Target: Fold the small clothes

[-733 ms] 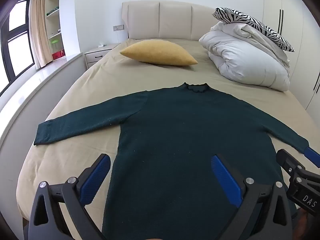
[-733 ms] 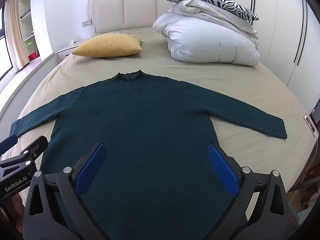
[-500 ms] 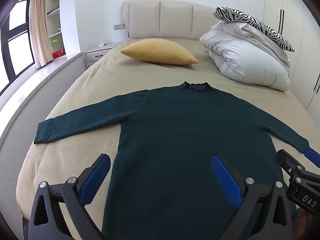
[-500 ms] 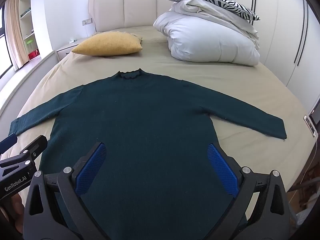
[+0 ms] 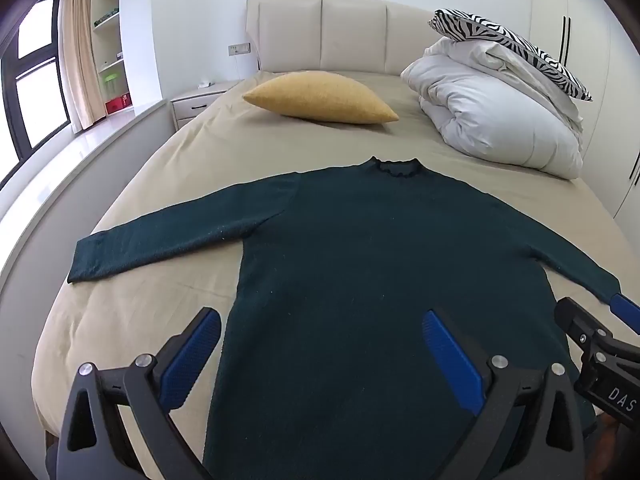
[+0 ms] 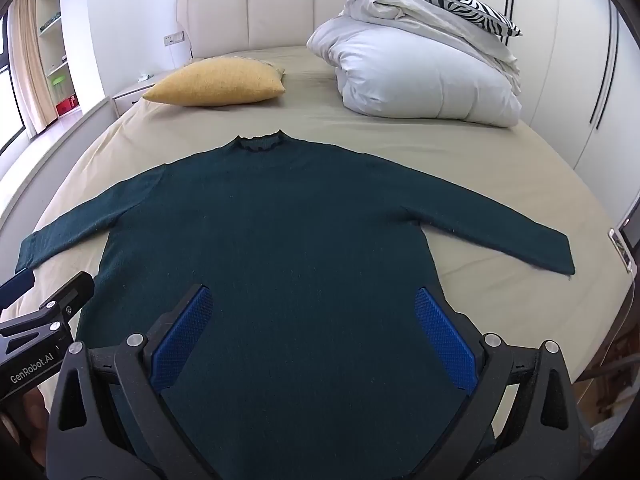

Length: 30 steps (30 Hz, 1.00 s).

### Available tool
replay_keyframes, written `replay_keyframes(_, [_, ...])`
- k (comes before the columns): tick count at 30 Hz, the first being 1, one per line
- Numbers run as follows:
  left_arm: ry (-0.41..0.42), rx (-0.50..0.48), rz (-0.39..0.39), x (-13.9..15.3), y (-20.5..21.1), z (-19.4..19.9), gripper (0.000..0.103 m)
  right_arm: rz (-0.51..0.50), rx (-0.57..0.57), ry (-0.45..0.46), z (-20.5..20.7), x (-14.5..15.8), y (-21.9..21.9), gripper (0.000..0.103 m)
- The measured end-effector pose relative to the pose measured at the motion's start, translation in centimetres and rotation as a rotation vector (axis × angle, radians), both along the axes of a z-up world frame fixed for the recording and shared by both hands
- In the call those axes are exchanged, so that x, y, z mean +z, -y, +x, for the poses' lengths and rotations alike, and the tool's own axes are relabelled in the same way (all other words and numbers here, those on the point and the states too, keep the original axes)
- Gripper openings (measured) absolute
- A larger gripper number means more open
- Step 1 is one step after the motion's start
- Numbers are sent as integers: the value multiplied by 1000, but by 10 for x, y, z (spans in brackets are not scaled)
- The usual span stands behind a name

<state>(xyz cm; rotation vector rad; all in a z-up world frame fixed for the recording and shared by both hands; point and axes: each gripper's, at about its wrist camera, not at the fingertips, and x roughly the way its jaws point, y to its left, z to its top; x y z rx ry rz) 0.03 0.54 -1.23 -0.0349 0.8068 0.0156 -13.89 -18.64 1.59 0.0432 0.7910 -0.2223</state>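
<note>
A dark green long-sleeved sweater [image 5: 380,264] [image 6: 280,232] lies flat on the beige bed, neck toward the headboard, both sleeves spread out sideways. My left gripper [image 5: 320,320] hovers open above the sweater's lower left part, nothing between its blue pads. My right gripper [image 6: 308,300] is open too, above the lower middle of the sweater and holding nothing. In the left wrist view the right gripper's fingers [image 5: 576,320] show at the right edge near the right sleeve cuff. The left gripper's fingers [image 6: 76,286] show at the left edge of the right wrist view.
A yellow pillow [image 5: 320,98] lies near the headboard. A folded white duvet [image 5: 496,120] topped by a zebra-print pillow [image 5: 508,48] fills the far right corner. A nightstand [image 5: 200,100] and window ledge [image 5: 72,152] run along the bed's left side; wardrobes [image 6: 580,60] stand on the right.
</note>
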Motion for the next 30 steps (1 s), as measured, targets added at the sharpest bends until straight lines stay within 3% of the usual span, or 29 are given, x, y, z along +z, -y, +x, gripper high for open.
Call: replay_keyframes(30, [-8, 2, -3, -1, 1, 1, 103, -5, 6, -12, 4, -1, -4, 103])
